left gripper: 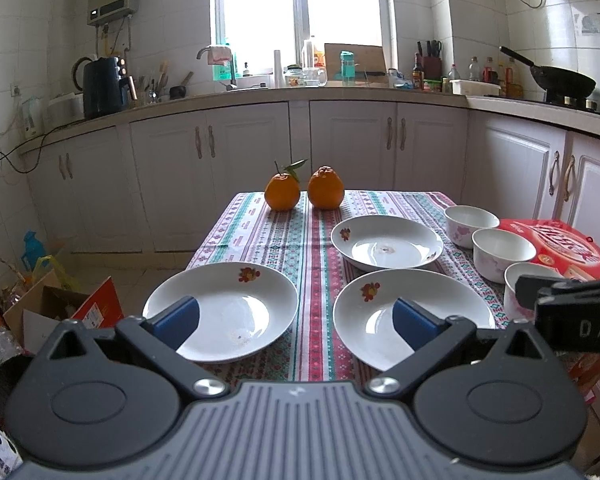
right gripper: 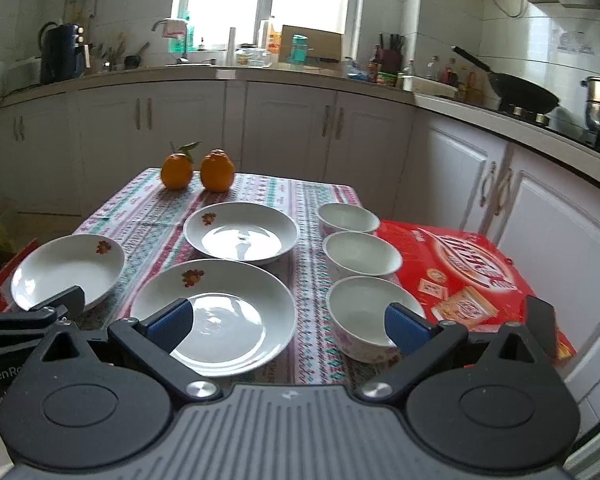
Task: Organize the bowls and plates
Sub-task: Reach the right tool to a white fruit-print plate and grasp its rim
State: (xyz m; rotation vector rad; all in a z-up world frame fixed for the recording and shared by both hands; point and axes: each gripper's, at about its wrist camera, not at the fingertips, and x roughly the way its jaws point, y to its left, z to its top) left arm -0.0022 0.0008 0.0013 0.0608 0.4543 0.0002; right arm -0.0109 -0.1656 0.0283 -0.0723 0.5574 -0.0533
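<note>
White plates (left gripper: 224, 312) and bowls (right gripper: 360, 256) just ahead of both wide-open, empty tools (left gripper: 296, 322) (right gripper: 286, 326).

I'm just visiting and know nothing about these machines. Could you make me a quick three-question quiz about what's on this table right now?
1. How many white plates lie on the tablecloth?
2. True or false: the three bowls are stacked inside one another.
3. The right claw is: A) open and empty, B) shut on a plate, C) shut on an orange.

Key: 1. Three. 2. False, they stand apart in a row beside the red box. 3. A; the left claw is open too.
</note>
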